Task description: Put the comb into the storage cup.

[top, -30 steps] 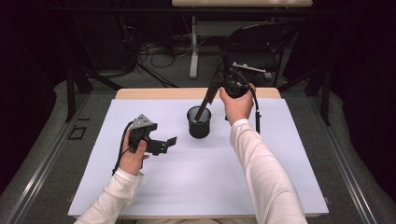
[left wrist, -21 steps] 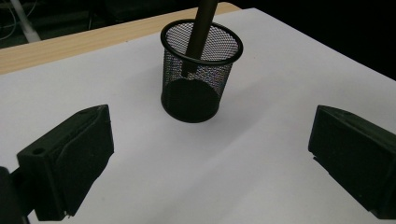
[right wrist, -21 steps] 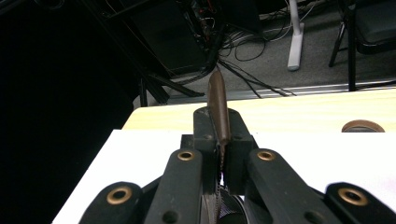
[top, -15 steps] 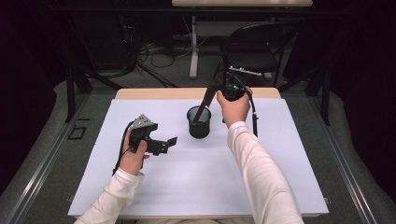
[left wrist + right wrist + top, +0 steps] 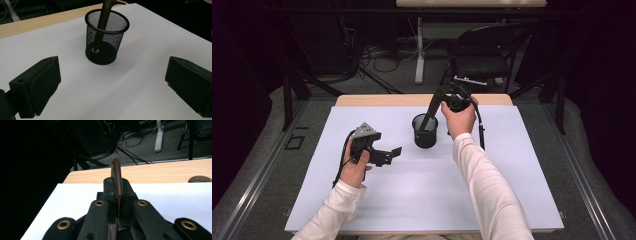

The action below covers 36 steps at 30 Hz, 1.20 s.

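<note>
Our right gripper clamps a dark pen w/ its tip inside the mesh cup; left gripper rests open on the counter.

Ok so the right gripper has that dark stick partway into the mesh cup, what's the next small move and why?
Probably open the right gripper and let go. It is shut on the dark stick, whose lower end already sits at the bottom of the black mesh cup and leans on the rim, so the cup should keep it. The left gripper is open, off to the side.
</note>
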Motion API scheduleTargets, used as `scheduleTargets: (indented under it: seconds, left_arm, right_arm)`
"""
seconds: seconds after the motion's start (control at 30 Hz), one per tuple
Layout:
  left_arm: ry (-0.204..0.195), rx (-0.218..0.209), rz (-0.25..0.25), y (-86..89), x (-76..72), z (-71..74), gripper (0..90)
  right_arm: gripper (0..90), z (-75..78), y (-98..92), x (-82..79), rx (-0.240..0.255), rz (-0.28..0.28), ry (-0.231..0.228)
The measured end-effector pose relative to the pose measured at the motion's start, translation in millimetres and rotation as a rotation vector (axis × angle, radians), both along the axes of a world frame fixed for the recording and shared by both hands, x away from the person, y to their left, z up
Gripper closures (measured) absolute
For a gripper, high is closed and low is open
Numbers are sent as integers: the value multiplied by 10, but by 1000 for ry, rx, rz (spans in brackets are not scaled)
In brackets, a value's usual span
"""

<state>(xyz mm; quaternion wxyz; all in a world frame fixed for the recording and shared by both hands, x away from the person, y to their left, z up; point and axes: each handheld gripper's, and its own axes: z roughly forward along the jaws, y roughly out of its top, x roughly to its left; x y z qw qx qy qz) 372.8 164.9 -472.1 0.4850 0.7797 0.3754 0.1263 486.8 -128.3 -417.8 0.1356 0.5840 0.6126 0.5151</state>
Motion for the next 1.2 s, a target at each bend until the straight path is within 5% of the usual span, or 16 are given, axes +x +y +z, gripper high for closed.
scheduleTargets:
  seconds: [1.2]
  left_arm:
    - [2, 4, -2, -1, 2, -8, 5]
  right_arm:
    - [867, -133, -7, 13, 22, -5, 17]
